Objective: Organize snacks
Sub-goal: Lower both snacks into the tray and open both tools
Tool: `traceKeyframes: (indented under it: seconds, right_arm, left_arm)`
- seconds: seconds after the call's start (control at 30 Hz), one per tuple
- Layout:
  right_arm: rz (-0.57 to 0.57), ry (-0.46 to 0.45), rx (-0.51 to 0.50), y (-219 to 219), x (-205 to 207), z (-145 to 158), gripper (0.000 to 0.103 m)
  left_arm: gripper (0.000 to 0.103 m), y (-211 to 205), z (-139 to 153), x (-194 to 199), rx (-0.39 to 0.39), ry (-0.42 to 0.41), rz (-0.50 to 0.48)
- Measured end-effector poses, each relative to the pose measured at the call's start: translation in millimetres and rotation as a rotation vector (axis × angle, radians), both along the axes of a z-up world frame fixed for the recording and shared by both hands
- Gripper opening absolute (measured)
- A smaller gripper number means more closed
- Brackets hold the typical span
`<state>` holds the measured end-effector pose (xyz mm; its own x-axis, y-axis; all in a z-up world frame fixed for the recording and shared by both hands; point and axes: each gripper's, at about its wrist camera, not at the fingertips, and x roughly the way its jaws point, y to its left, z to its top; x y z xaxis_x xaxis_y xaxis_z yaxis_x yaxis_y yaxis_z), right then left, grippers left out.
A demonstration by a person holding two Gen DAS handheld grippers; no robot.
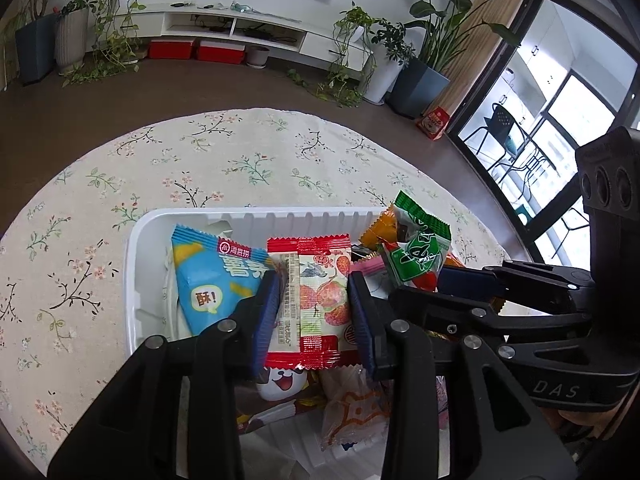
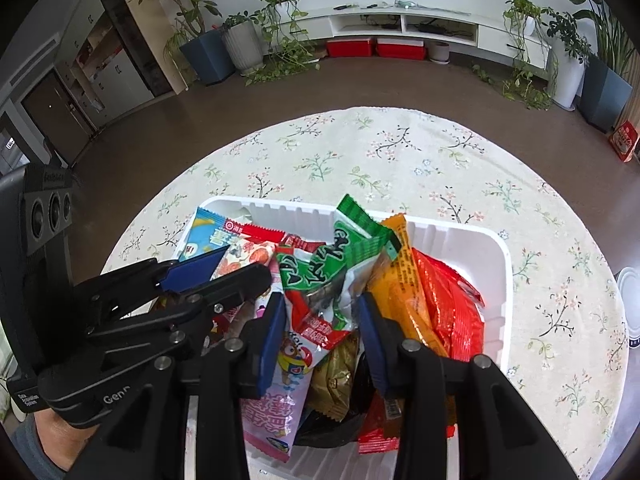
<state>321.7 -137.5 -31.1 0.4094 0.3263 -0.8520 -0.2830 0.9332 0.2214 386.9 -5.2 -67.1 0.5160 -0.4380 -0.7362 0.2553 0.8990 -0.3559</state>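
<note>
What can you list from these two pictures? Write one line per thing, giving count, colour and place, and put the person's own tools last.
Tray: one, white, on the round table, full of snacks.
Tablecloth: one, cream with flower sprigs, covering the table.
Fruit-print packet: one, red and white, between the left jaws.
Blue packet: one, light blue, tray's left side.
Green packet: one, green and white, upright between the right jaws.
Orange packet: one, orange, right of the green one.
Red packets: red, count unclear, tray's right side.
Pink packet: one, pink, tray's near edge.
Potted plants: several, green, along the far wall.
Red boxes: two, under the white shelf.
Left gripper: black, blue pads.
Right gripper: same.
</note>
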Motion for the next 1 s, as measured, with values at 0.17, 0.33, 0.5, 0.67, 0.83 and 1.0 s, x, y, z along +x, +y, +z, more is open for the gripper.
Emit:
traceKeyframes:
  seconds: [0.17,0.33,0.5,0.67,0.83,1.0]
  right_arm:
    - [-0.010,0.010,0.001,-2,-3,2,0.040]
    - [-0.024,0.018,0.004,-3,0,3,0.041]
    - [-0.028,0.021,0.003,-2,2,3,0.044]
    - [-0.042,0.023,0.014,-5,0,5,0.047]
    - [-0.048,0.014,0.009,-5,-3,6,0.048]
    - [-0.068,0.009,0.016,-8,-5,8,0.048]
  left_arm:
    - [0.044,5,4,-1,0.000,-0.010,0.017]
    - [0.048,12,6,-3,0.004,-0.018,0.028]
    - [0.050,18,7,-9,-0.004,-0.024,0.040]
    - [0.054,25,8,-15,-0.018,-0.035,0.045]
    - [0.058,27,10,-18,-0.019,-0.043,0.050]
    - [0.067,29,14,-23,-0.025,-0.056,0.062]
